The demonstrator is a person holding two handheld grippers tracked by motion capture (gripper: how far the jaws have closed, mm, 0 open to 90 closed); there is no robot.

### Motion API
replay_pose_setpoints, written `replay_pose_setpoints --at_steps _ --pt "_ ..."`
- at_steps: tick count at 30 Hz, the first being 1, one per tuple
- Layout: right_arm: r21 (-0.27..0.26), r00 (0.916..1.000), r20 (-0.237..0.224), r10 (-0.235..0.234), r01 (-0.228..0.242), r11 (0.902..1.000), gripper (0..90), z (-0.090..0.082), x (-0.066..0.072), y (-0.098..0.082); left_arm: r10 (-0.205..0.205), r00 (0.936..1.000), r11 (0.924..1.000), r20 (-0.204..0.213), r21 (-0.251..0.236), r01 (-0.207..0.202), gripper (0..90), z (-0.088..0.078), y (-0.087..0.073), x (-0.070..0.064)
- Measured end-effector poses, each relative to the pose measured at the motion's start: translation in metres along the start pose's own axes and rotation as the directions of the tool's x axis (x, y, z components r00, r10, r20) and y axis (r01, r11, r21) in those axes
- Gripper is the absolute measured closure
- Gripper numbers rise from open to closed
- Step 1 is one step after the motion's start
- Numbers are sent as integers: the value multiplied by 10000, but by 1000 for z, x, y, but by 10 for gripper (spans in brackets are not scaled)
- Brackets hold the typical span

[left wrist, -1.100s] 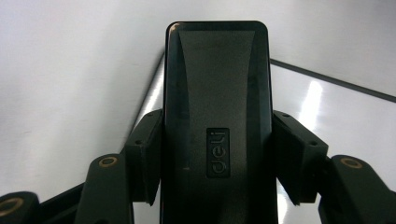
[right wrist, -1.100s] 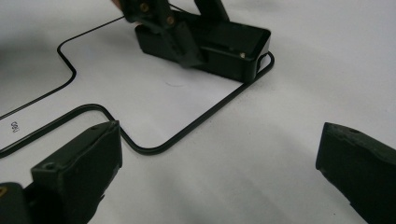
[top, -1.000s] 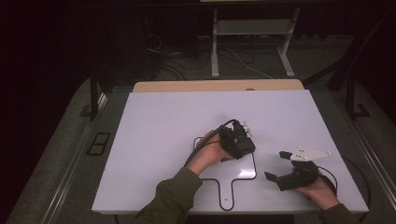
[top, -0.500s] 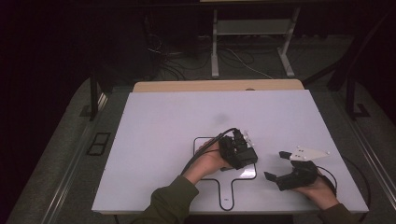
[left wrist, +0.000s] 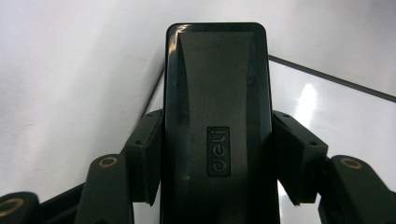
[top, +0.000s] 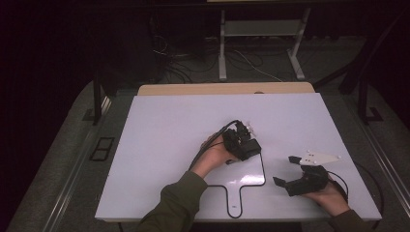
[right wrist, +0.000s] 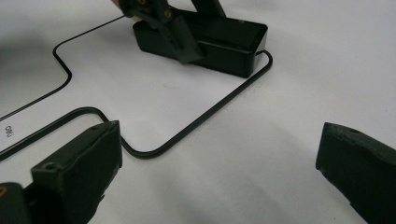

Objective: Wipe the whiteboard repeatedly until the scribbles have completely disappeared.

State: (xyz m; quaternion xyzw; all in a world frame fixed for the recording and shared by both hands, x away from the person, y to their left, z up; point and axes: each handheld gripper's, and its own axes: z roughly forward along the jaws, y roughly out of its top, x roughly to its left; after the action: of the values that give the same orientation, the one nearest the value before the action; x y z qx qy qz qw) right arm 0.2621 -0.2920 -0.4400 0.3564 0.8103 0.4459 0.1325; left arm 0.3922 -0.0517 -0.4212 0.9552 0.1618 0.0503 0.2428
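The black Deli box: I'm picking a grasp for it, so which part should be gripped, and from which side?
Grip the black Deli box across its two long side walls, coming in along its length from the short end. Those walls are flat and parallel, and the left gripper already clamps it that way.

A big white board (top: 169, 145) lies flat on the table. A thin black line (top: 263, 169) is drawn on it, near the front, in a shape like a paddle with a short handle. A light brown wooden strip (top: 225, 89) peeks out along the far edge of the white board. Behind the table, on the dark floor, stands a grey metal frame (top: 261, 43) with two legs. Loose cables (top: 188, 58) lie in a tangle on the floor to its left. A small black double frame (top: 102, 149) sits on the grey ledge at the left.
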Motion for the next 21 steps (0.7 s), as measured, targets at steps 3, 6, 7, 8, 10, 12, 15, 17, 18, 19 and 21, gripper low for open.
replay_pose_setpoints --at_steps 3,6,7,8,10,12,15,17,18,19,21 --pt "7 10000 -31 -26 26 10000 0 1 0 0 -221 9997 9997 129 -117 223 396 0 -1 3" --pt "-8 10000 -36 -23 23 10000 0 0 0 0 -274 9992 9994 303 -181 279 396 -3 -3 2" --pt "-14 10000 -43 -12 12 10000 0 0 0 0 -210 9992 9996 333 -164 216 396 -5 -3 1" --pt "-16 10000 -35 -5 5 10000 0 0 0 0 -166 9992 9996 351 -204 173 396 -6 -3 0" --pt "3 10000 -28 -19 19 10000 0 0 0 0 -103 9989 9993 456 -348 119 396 -9 -3 -3" --pt "7 10000 -26 -68 68 10000 0 -1 0 -1 59 9990 9991 451 -433 -39 396 -12 -2 -5" --pt "-27 10000 -26 -47 47 10000 0 -2 1 -1 291 9987 9989 421 -382 -275 396 -16 -1 -8" --pt "-31 10000 6 -69 69 10000 0 -2 1 -1 194 9985 9982 502 -571 -165 396 -19 -2 -10" --pt "-29 10000 -3 -66 66 10000 0 -3 1 -1 191 9986 9980 501 -606 -160 396 -22 -3 -10" --pt "-25 10000 0 -75 75 10000 0 -3 1 -1 165 9987 9978 488 -653 -133 396 -24 -4 -10" --pt "-34 10000 -5 -55 55 10000 0 -3 1 -1 117 9989 9969 444 -778 -82 395 -28 -6 -10"
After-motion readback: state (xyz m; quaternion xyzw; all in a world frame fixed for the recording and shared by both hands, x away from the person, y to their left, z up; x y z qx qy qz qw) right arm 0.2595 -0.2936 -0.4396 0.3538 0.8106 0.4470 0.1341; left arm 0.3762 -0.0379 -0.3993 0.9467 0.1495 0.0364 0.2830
